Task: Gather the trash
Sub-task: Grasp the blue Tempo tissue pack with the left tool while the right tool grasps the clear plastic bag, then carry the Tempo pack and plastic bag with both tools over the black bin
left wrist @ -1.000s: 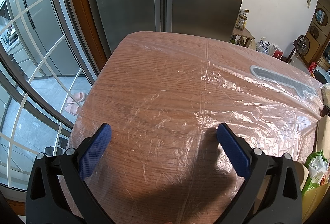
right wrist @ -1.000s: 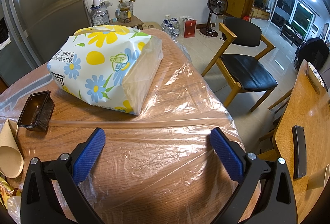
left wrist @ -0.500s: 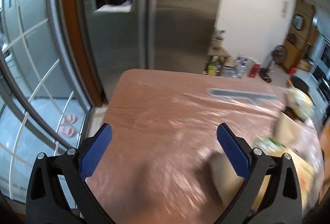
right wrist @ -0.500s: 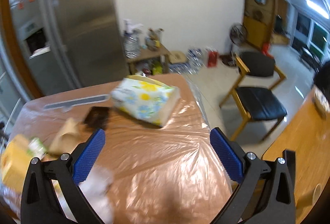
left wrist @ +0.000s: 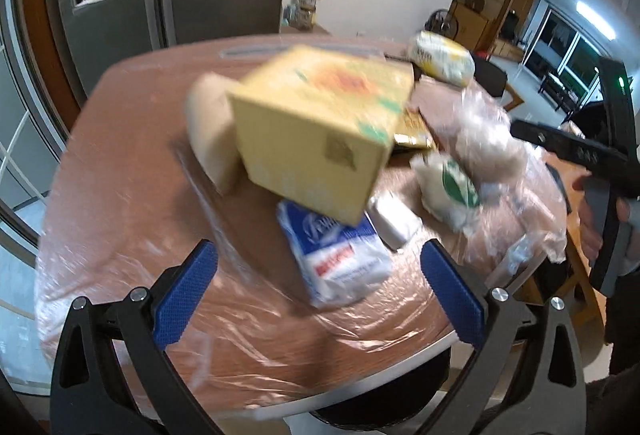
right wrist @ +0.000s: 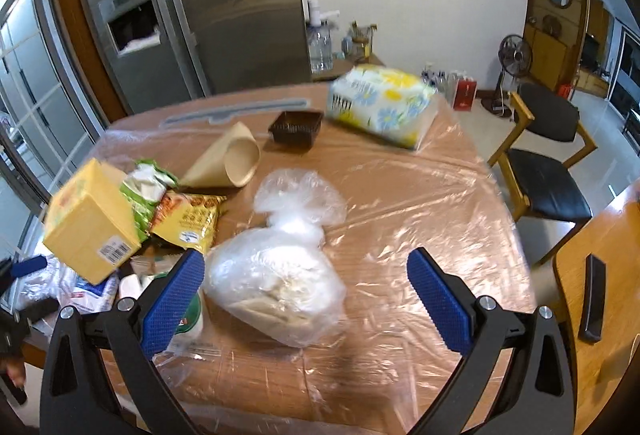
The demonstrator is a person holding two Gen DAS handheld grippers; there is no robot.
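Tongs, left [left wrist: 316, 299] and right [right wrist: 306, 301], are gaping wide, empty; I'm lining the right over the clear tied plastic bag [right wrist: 280, 291], lower centre, aiming to pinch its knot.

even indoor light; glare on plastic sheet [right wrist: 420, 203]; left view motion-blurred, maybe unreadable; fisheye edges warped.

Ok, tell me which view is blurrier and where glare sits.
Left wrist view: motion blur smears the yellow box and blue-white packet. Right wrist view: sharper, barcode on the box readable as bars; glare streaks on the plastic table cover.
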